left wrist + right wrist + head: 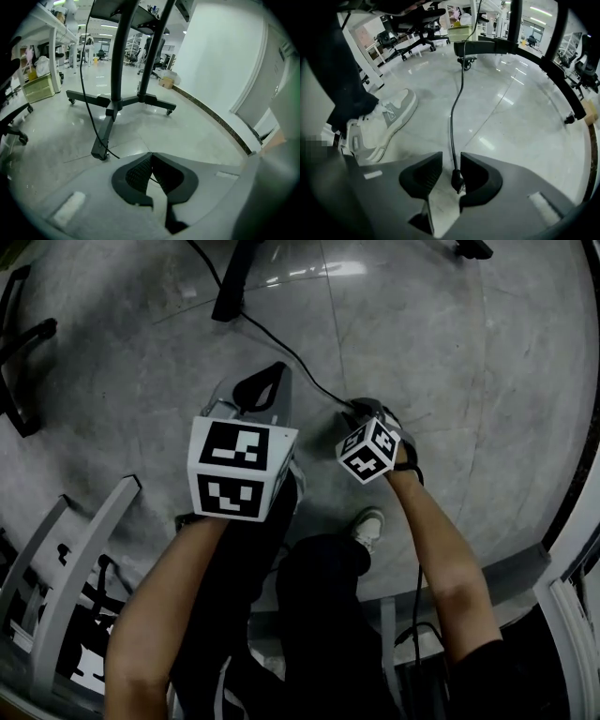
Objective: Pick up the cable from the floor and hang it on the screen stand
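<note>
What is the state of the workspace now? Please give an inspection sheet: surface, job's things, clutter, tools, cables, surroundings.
Surface: grey glossy floor.
Job's things: black cable lies on the floor, its end between the jaws of the right tool; stand upright on a wheeled base.
Clutter: nothing seen.
Tools: left tool shut, empty; right tool open, the cable end between its jaws but not pinched.
Cables: the job's cable runs from the stand's foot to the right tool.
Surroundings: shoe beside the right tool; office chairs, desk, white wall.
</note>
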A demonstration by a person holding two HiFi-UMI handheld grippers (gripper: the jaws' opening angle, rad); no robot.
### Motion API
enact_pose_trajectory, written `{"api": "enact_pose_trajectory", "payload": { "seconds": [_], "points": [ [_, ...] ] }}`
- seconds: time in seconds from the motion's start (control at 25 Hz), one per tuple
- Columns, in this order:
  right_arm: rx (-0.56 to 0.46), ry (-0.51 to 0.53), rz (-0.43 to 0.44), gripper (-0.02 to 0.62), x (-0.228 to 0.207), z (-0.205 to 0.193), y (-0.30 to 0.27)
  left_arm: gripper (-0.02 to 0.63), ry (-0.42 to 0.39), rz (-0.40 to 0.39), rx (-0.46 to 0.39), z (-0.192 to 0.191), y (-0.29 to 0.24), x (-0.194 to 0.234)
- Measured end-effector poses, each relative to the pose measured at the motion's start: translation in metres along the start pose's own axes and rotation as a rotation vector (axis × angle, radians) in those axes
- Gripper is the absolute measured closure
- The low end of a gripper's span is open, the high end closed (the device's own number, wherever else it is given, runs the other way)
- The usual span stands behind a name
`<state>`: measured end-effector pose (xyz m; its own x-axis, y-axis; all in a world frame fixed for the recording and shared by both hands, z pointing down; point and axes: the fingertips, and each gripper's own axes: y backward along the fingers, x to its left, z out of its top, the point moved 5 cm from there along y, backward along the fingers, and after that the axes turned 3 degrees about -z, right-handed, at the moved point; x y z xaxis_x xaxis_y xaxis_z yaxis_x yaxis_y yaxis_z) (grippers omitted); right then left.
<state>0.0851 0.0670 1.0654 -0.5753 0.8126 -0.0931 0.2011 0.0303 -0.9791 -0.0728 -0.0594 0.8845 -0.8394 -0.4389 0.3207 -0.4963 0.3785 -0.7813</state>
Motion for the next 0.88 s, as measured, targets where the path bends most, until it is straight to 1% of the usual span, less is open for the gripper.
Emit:
{"api": "enact_pose_trajectory", "payload": {
  "seconds": [0.12, 0.24, 0.36, 0.44, 0.48, 0.64, 0.84, 0.88],
  "points": [
    [0.008, 0.017, 0.017, 0.476, 0.001, -0.001, -0.017, 0.606, -0.015, -0.017, 0.011, 0.000, -0.012, 0.005],
    [0.016, 0.044, 0.013, 0.484, 0.002, -0.001, -0.028, 0.606, -0.058, -0.042, 0.016, 0.004, -0.018, 0.006],
    [0.025, 0.093, -0.027, 0.566, 0.001, -0.001, -0.035, 0.606, -0.089, -0.055, 0.018, 0.005, -0.018, 0.007],
    [0.028, 0.121, -0.045, 0.578, -0.002, -0.001, -0.035, 0.602, -0.103, -0.058, 0.026, 0.003, -0.017, 0.007],
    [0.027, 0.131, -0.051, 0.578, -0.003, 0.000, -0.033, 0.567, -0.112, -0.059, 0.031, 0.002, -0.016, 0.006],
    [0.003, 0.159, -0.086, 0.578, -0.006, 0.003, -0.009, 0.563, -0.151, -0.063, 0.035, 0.002, -0.004, -0.005],
    [-0.044, 0.195, -0.140, 0.578, -0.012, 0.013, 0.045, 0.561, -0.183, -0.078, 0.017, 0.010, 0.021, -0.027],
    [-0.050, 0.206, -0.147, 0.578, -0.012, 0.016, 0.056, 0.547, -0.185, -0.084, 0.013, 0.012, 0.027, -0.033]
  ]
}}
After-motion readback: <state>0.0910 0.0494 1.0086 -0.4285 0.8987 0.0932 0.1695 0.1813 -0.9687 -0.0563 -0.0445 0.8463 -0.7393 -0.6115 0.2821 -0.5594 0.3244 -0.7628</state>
